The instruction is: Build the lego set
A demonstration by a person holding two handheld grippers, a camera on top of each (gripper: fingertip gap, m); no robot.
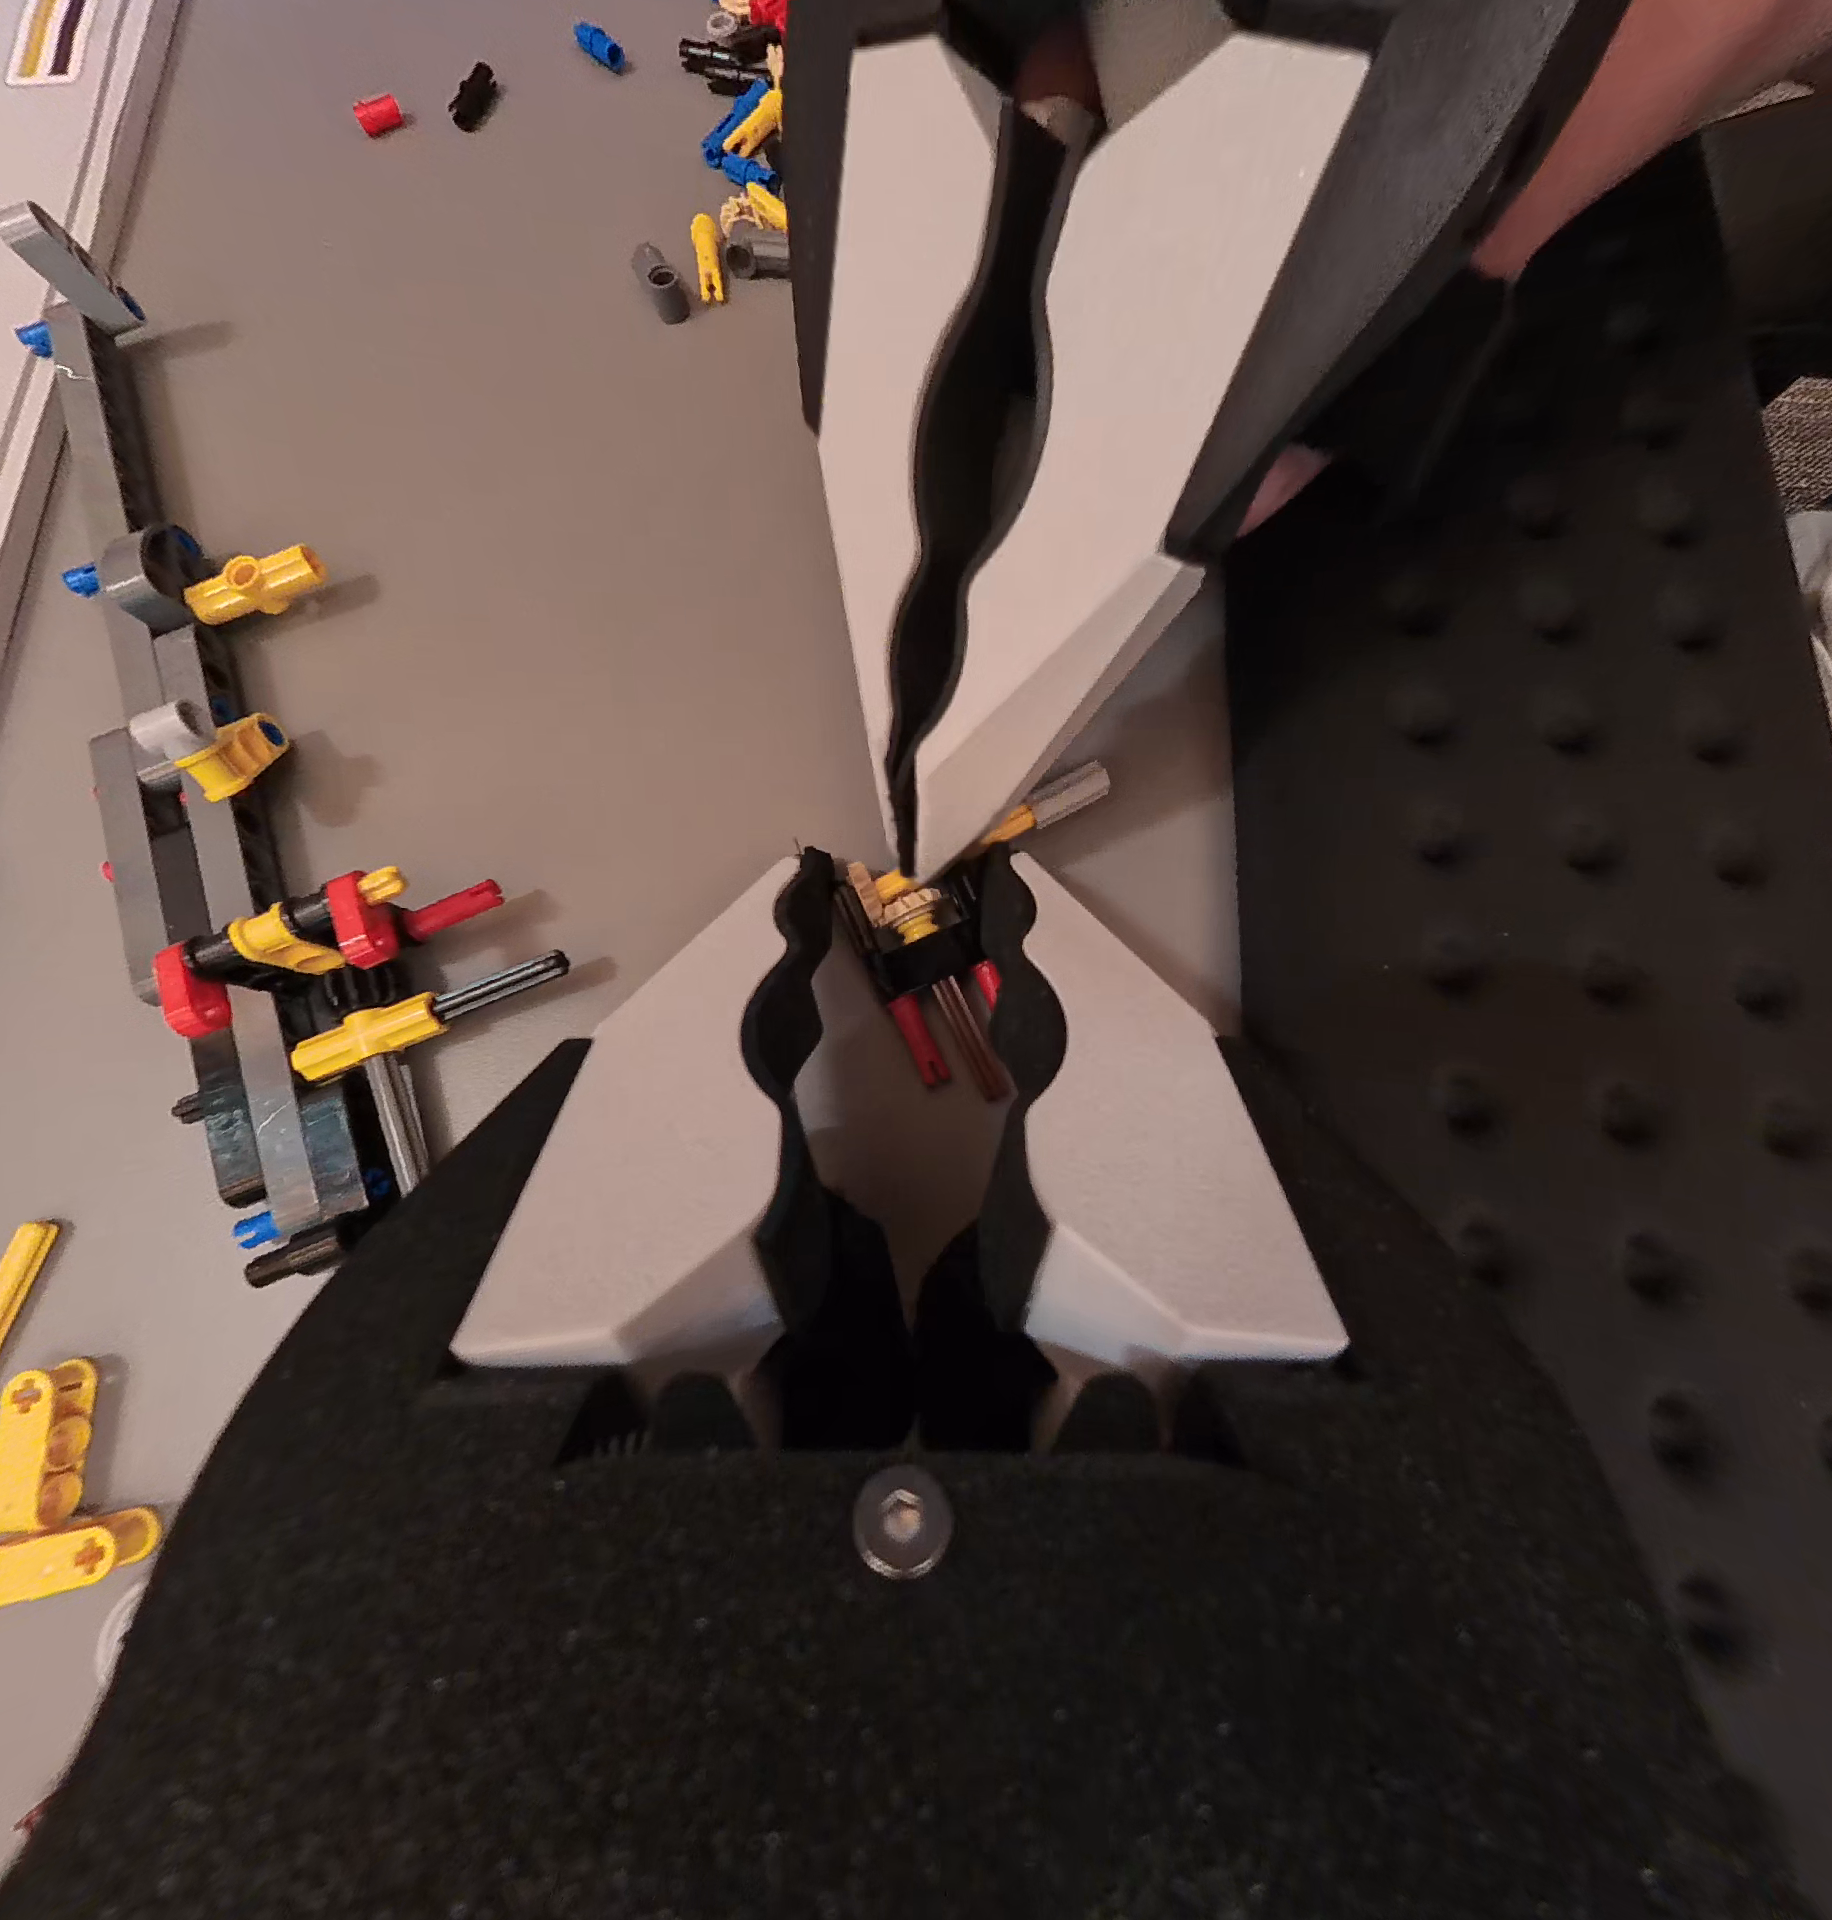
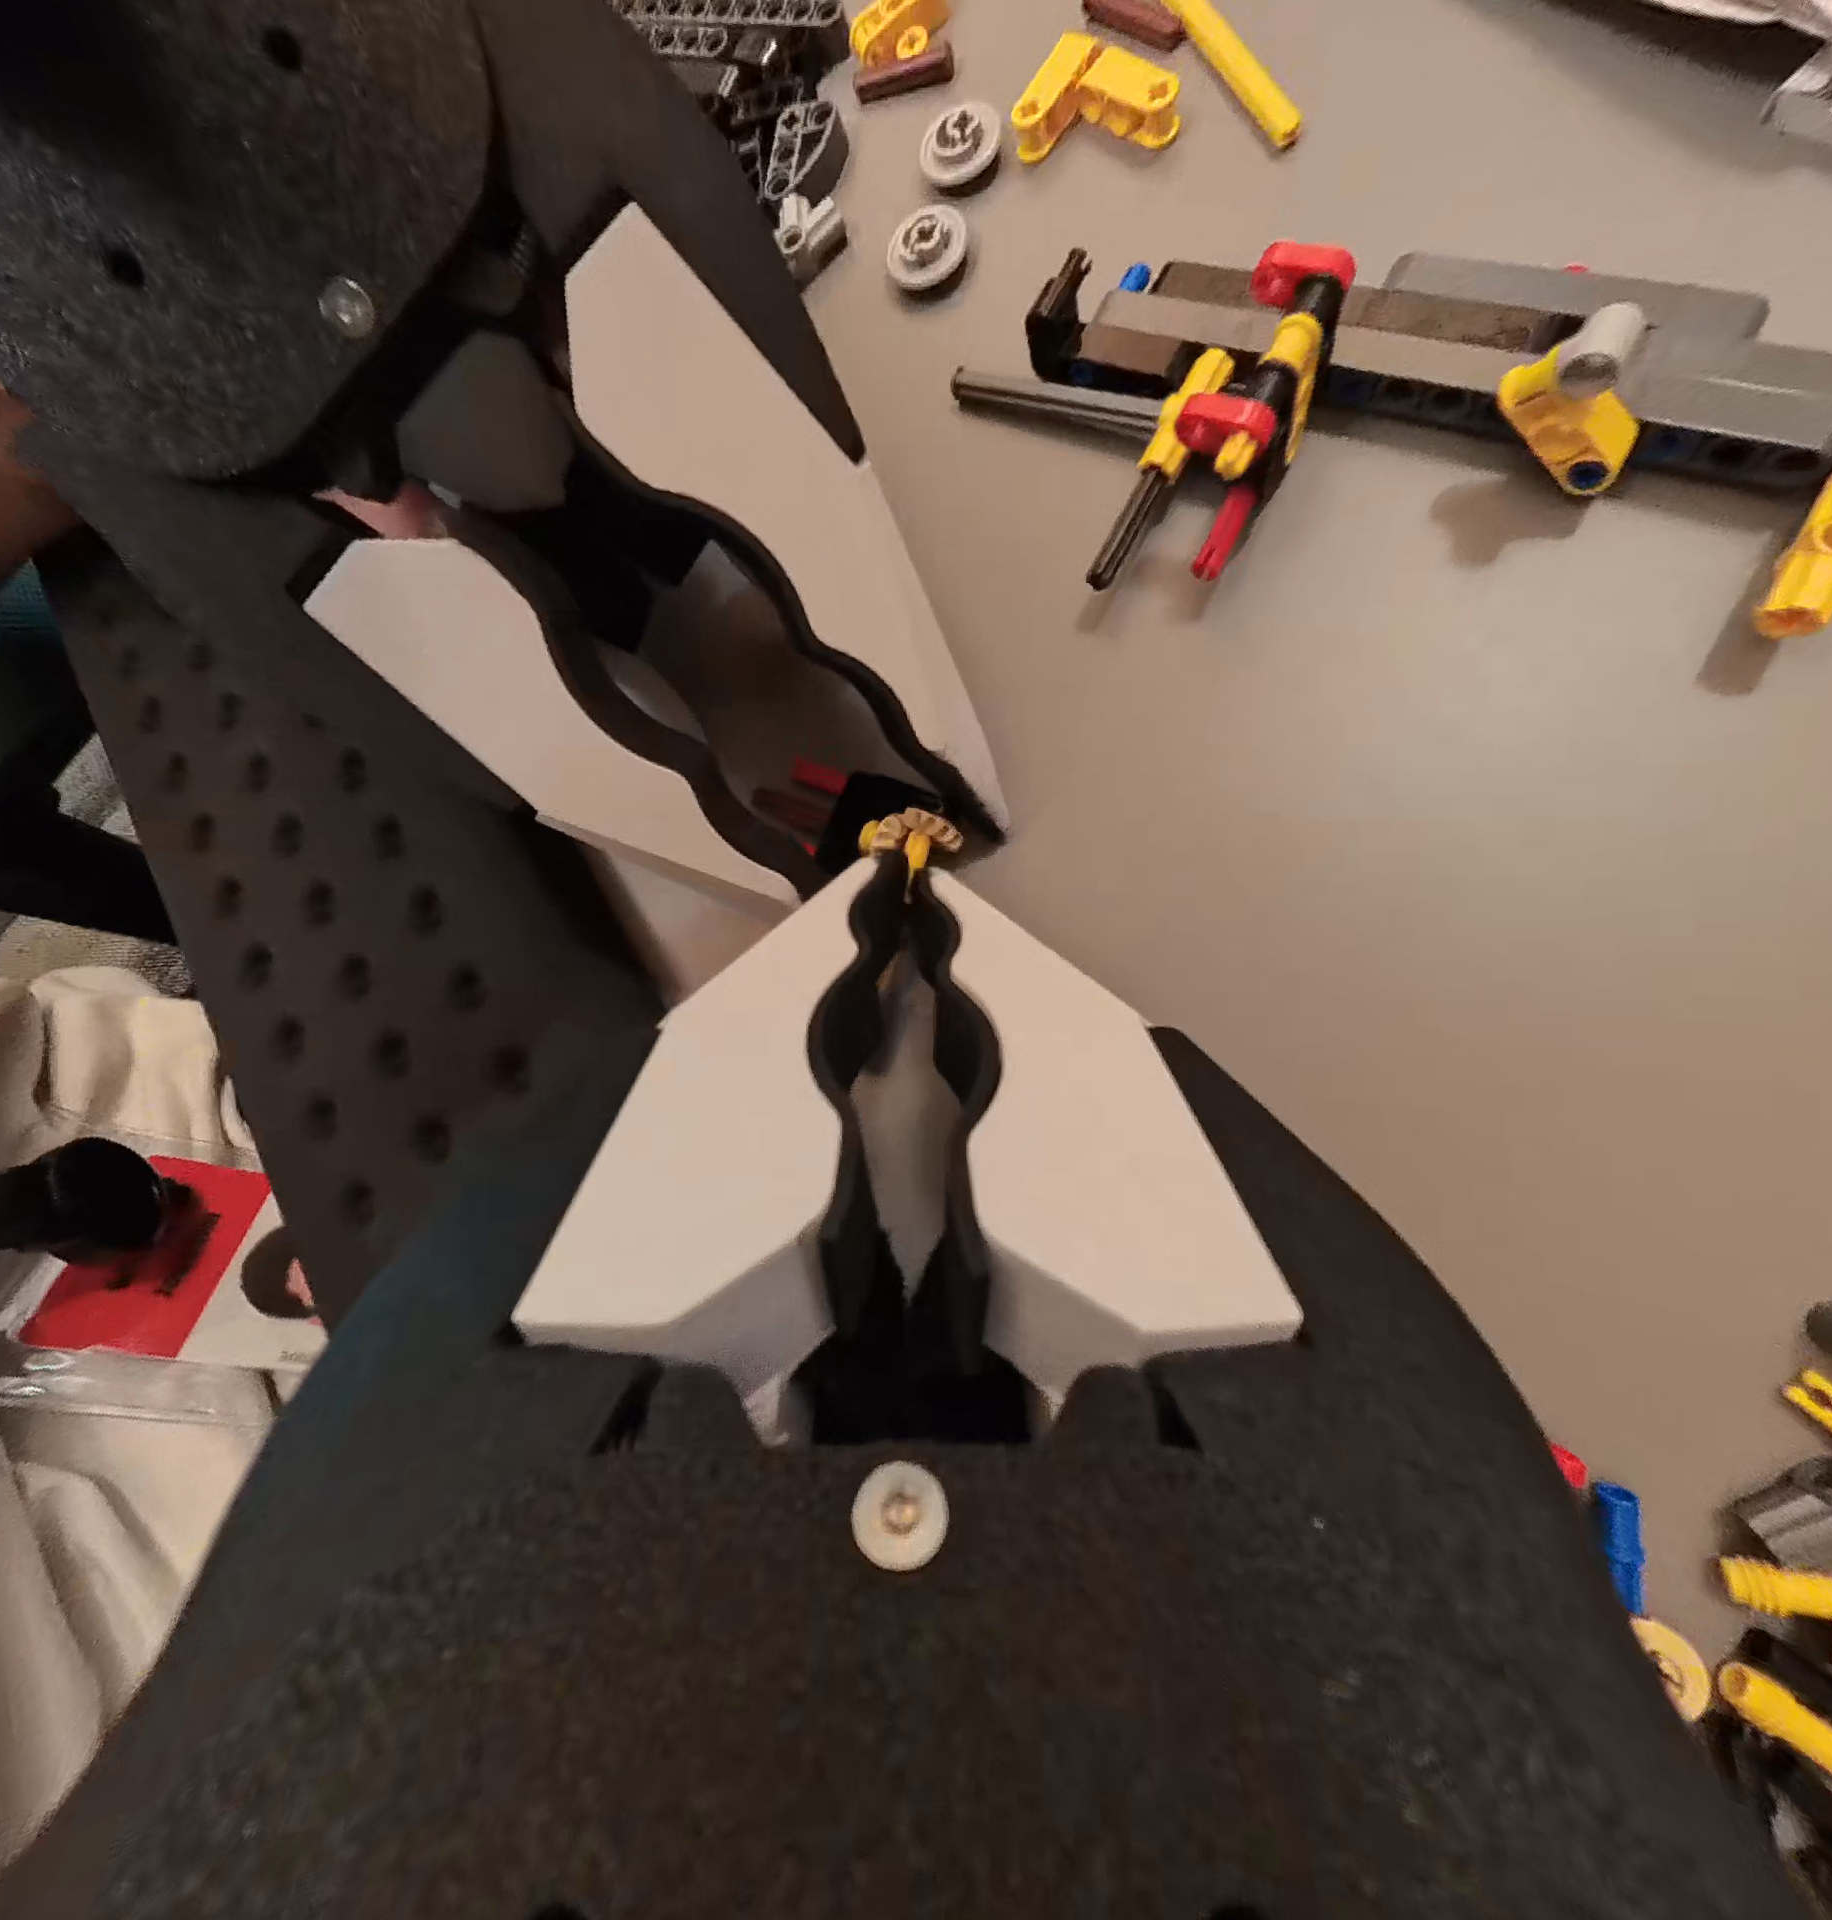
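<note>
My left gripper [image 1: 904, 894] is shut on a small black sub-assembly [image 1: 917, 961] that has tan gears, a red axle and a brown axle; it holds it above the table. My right gripper [image 2: 907, 883] is shut on a thin yellow piece [image 2: 917, 857] at the tan gear [image 2: 912, 828] on top of that sub-assembly. In the left wrist view the right gripper [image 1: 904, 831] comes down from above, tip to tip with the left one. A yellow axle with a grey sleeve [image 1: 1057, 805] sticks out beside the tips. The long grey and black beam assembly [image 1: 195, 831] lies on the table [image 2: 1411, 343].
Loose pins and connectors lie scattered at the far end of the table [image 1: 735, 156] and at the right wrist view's lower right [image 2: 1785, 1621]. Yellow connectors [image 1: 44, 1475], a yellow beam [image 2: 1239, 73], grey wheels [image 2: 943, 187] and dark beams [image 2: 756, 73] lie nearby. A booklet [image 2: 143, 1278] lies at left. The tips of both grippers are at nearly the same place.
</note>
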